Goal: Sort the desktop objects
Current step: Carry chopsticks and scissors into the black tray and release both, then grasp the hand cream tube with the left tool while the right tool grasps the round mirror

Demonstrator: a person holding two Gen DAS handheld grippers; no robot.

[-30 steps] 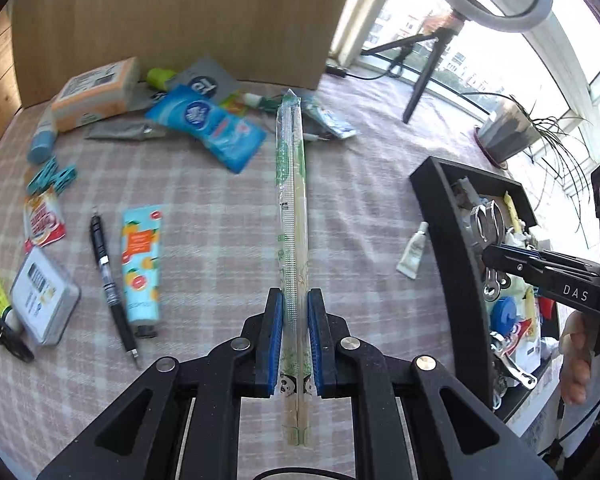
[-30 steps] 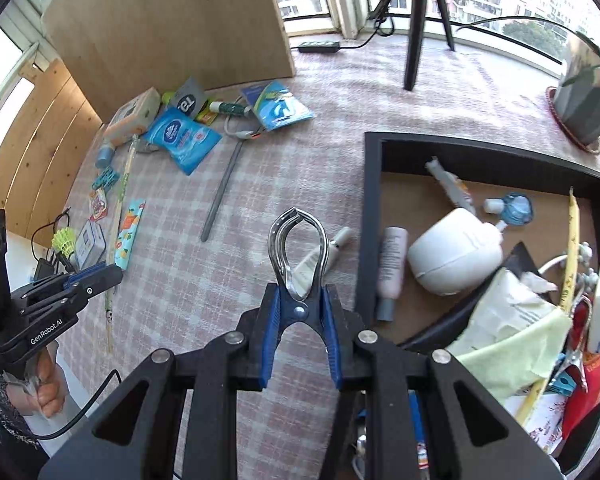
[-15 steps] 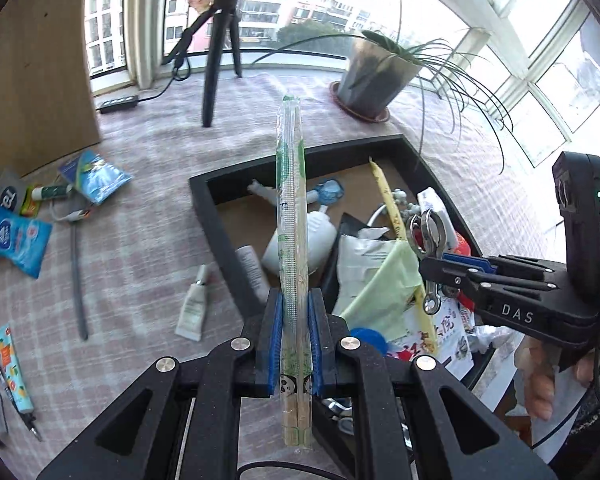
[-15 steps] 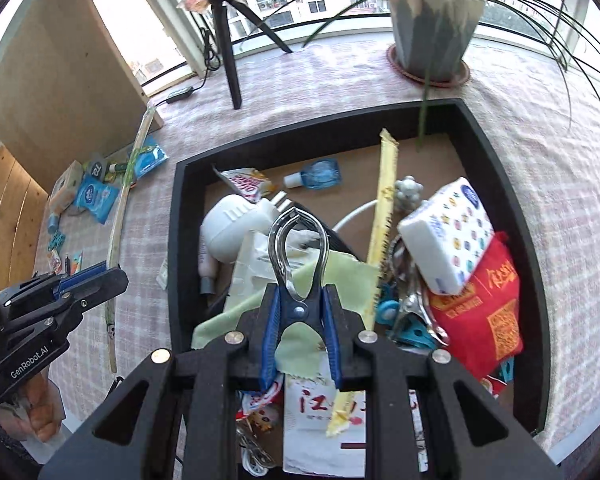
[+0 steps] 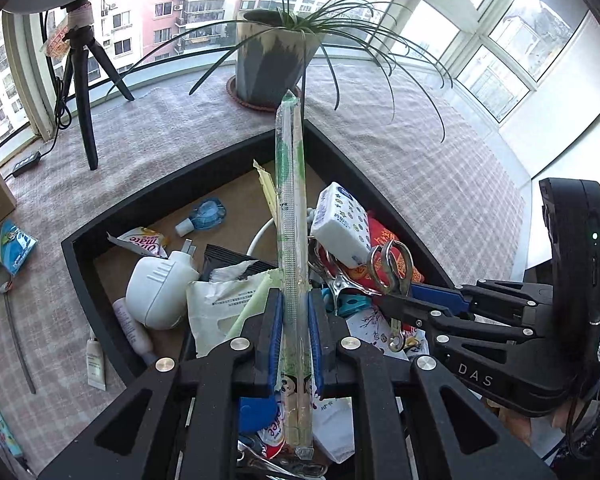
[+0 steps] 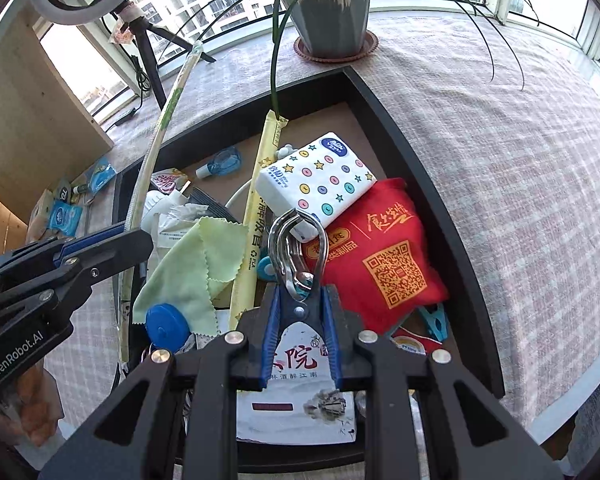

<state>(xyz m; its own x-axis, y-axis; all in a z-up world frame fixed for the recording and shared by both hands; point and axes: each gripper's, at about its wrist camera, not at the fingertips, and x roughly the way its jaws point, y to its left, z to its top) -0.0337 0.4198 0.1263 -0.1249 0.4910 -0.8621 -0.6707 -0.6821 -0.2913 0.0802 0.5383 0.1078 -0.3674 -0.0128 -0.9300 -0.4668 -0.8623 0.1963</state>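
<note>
Both grippers hang over the crowded black tray [image 6: 440, 184], the left gripper [image 5: 292, 332] clamped on wrapped chopsticks [image 5: 290, 216] and the right gripper [image 6: 300, 332] clamped on a metal clip [image 6: 298, 248], apparently poised to drop them in.

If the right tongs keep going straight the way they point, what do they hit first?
Probably the white tissue pack: the metal clip held in the right tongs already overlaps its near edge. Depth is uncertain.
</note>
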